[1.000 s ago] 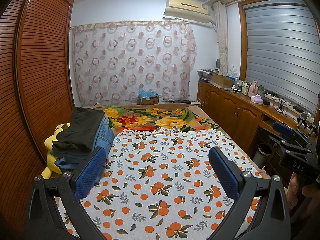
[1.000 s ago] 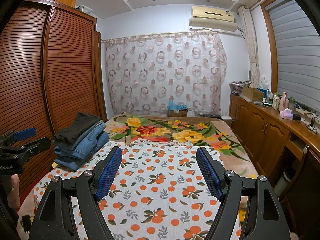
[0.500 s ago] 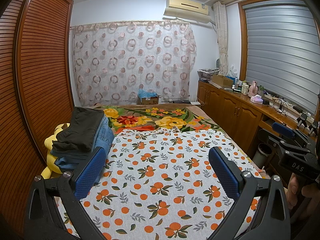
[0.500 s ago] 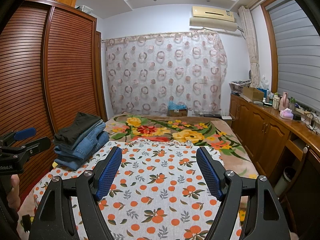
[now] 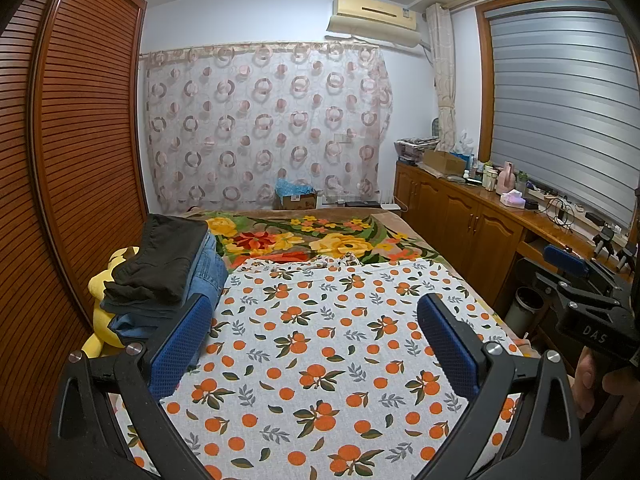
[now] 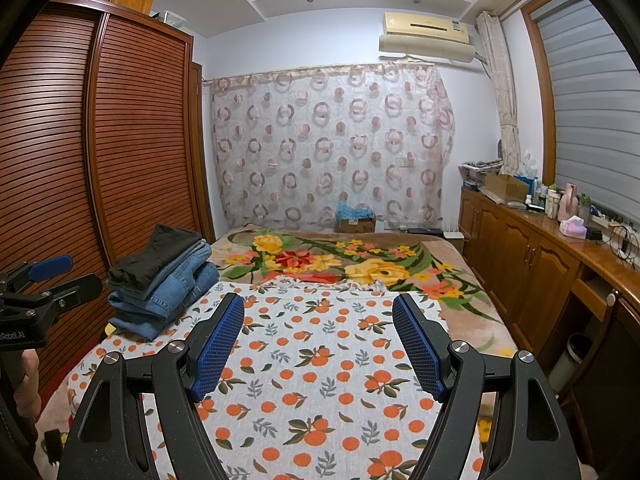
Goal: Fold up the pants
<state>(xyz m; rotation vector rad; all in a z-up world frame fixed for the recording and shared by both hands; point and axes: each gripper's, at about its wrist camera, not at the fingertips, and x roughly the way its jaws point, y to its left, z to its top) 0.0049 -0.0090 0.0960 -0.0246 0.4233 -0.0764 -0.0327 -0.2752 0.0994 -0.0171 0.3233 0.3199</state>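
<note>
A stack of folded pants (image 5: 168, 268) lies at the left edge of the bed, dark ones on top of blue jeans; it also shows in the right wrist view (image 6: 164, 276). My left gripper (image 5: 316, 320) is open and empty above the orange-print cloth (image 5: 320, 360), just right of the stack. My right gripper (image 6: 320, 320) is open and empty above the same cloth (image 6: 320, 380), right of the stack. Each gripper shows at the edge of the other's view: the right one (image 5: 576, 276) and the left one (image 6: 48, 276).
A floral blanket (image 5: 304, 236) covers the far half of the bed. A wooden slatted wardrobe (image 5: 80, 160) stands at the left, wooden cabinets (image 5: 460, 220) with clutter at the right. A yellow plush (image 5: 104, 288) lies under the stack. A bin (image 5: 528, 300) stands by the cabinets.
</note>
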